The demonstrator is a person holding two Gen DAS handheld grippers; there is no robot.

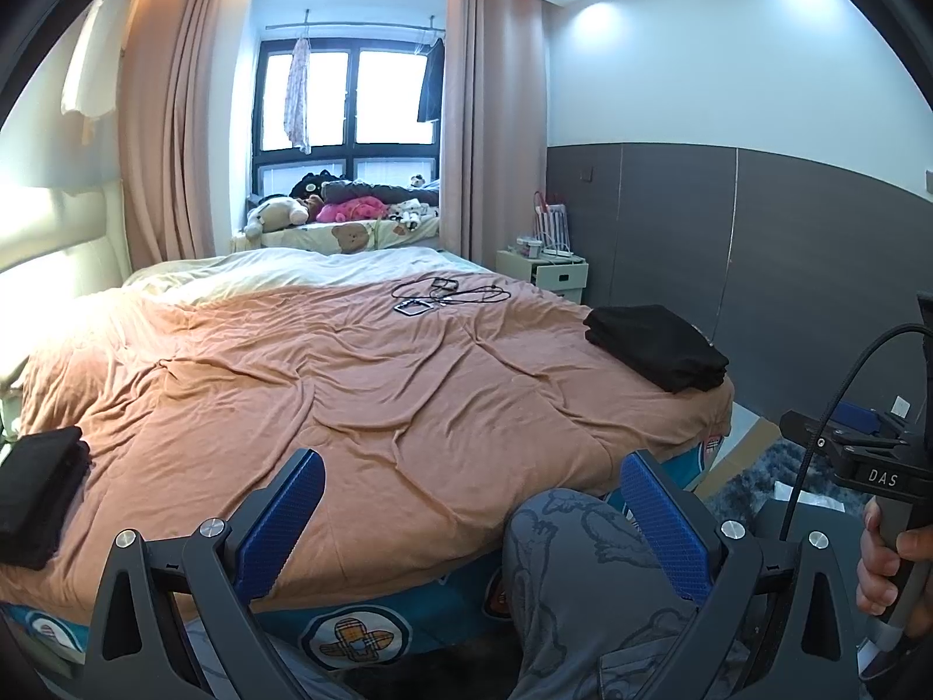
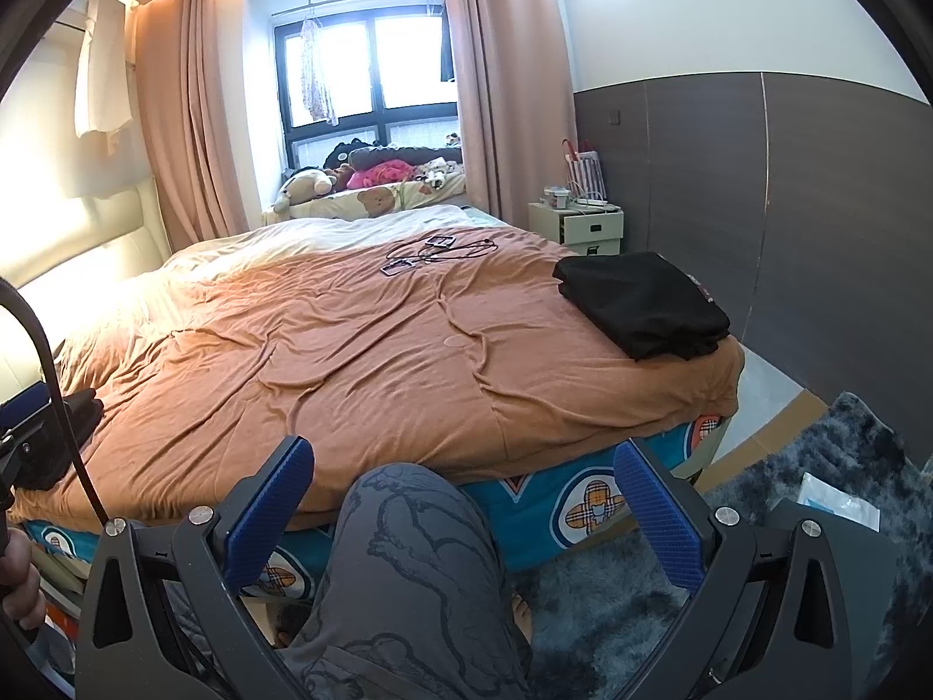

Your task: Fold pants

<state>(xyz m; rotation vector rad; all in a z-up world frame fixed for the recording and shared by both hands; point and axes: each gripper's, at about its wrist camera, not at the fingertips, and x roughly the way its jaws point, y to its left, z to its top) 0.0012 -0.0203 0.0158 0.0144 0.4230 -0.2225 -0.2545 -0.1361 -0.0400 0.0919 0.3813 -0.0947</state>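
A stack of folded black pants point(image 1: 658, 345) point(image 2: 644, 303) lies on the right near corner of the bed. A second folded black pile point(image 1: 36, 493) point(image 2: 55, 437) sits at the bed's left near edge. My left gripper point(image 1: 472, 493) is open above the bed's front edge, nothing between its blue pads point(image 1: 283, 516). My right gripper point(image 2: 463, 484) is open too, over the person's grey patterned knee point(image 2: 408, 560), holding nothing. In the left wrist view, a hand point(image 1: 892, 560) grips the right tool's handle at the far right.
An orange-brown blanket point(image 1: 361, 373) point(image 2: 350, 344) covers the bed, with black cables and small devices point(image 1: 443, 294) point(image 2: 434, 251) at its far side. A white nightstand point(image 2: 583, 227) stands by the grey wall. A dark shaggy rug point(image 2: 816, 466) lies on the floor at right.
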